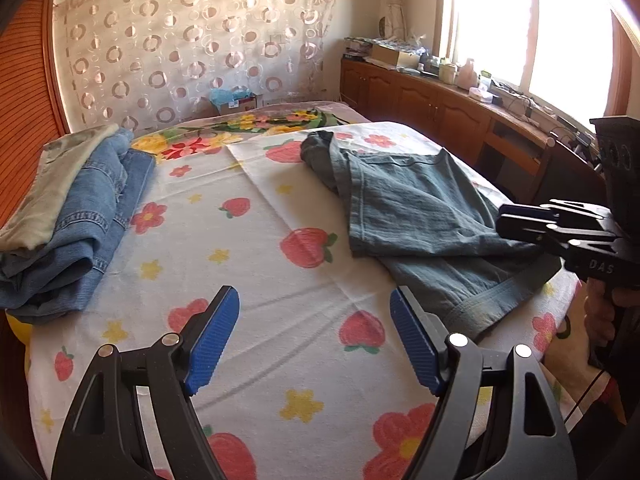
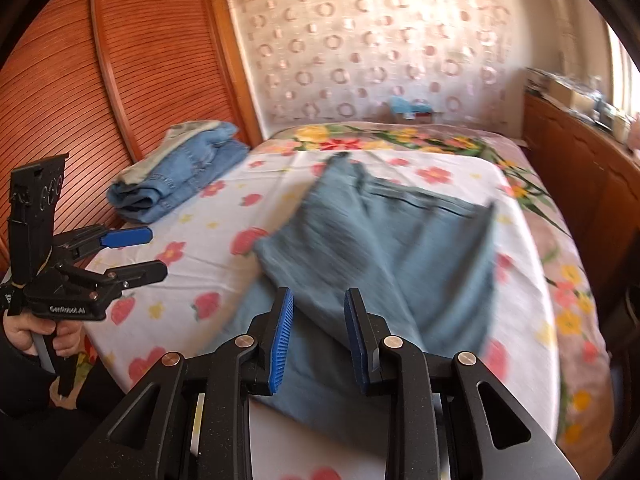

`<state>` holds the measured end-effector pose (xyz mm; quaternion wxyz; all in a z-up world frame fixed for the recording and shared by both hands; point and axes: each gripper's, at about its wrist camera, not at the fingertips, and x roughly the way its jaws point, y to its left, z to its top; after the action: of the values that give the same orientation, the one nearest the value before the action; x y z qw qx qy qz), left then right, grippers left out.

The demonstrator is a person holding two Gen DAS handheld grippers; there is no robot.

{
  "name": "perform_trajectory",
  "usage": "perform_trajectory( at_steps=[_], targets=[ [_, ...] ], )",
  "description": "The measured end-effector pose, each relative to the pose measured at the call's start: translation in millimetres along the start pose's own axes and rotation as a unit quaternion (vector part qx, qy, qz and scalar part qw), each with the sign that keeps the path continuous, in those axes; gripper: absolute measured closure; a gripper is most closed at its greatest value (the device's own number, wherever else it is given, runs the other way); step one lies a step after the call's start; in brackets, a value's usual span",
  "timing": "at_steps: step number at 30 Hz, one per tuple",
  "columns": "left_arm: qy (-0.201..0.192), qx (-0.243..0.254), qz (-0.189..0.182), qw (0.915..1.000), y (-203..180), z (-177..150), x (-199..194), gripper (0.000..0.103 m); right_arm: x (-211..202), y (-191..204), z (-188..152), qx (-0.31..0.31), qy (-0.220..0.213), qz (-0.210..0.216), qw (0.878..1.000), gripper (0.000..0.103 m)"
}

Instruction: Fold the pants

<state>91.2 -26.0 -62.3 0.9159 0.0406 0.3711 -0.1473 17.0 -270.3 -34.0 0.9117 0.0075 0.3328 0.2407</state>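
Grey-blue pants (image 1: 416, 216) lie partly folded on the white strawberry-print sheet (image 1: 248, 264), toward the bed's right side; they also show in the right wrist view (image 2: 384, 248), blurred. My left gripper (image 1: 314, 344) is open and empty above bare sheet, left of the pants' hem. My right gripper (image 2: 318, 336) is open with a narrower gap, just above the near part of the pants, holding nothing. It shows side-on in the left wrist view (image 1: 504, 220). The left gripper shows in the right wrist view (image 2: 154, 252).
A stack of folded blue jeans (image 1: 80, 232) with a pale garment on top sits at the bed's far left, beside a slatted wooden wardrobe (image 2: 120, 80). A wooden cabinet (image 1: 440, 108) with clutter runs under the window on the right. A floral bedcover (image 2: 560, 280) lies under the sheet.
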Motion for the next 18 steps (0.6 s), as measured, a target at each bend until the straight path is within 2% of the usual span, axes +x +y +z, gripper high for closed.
perform_trajectory(
  at_steps=[5,13,18],
  targets=[
    [-0.009,-0.012,0.005,0.9999,10.8,-0.1,-4.4,0.024,42.3,17.3,19.4,-0.033,0.016,0.018,0.999,0.076],
    [-0.015,-0.022,0.008,0.9996,22.3,-2.0,-6.8,0.024,105.4,34.9,41.5,-0.078,0.057,0.034,0.995,0.085],
    [-0.012,-0.026,0.009,0.9996,26.9,-6.2,-5.7,0.024,141.6,40.8,47.7,-0.097,0.088,0.022,0.991,0.085]
  ],
)
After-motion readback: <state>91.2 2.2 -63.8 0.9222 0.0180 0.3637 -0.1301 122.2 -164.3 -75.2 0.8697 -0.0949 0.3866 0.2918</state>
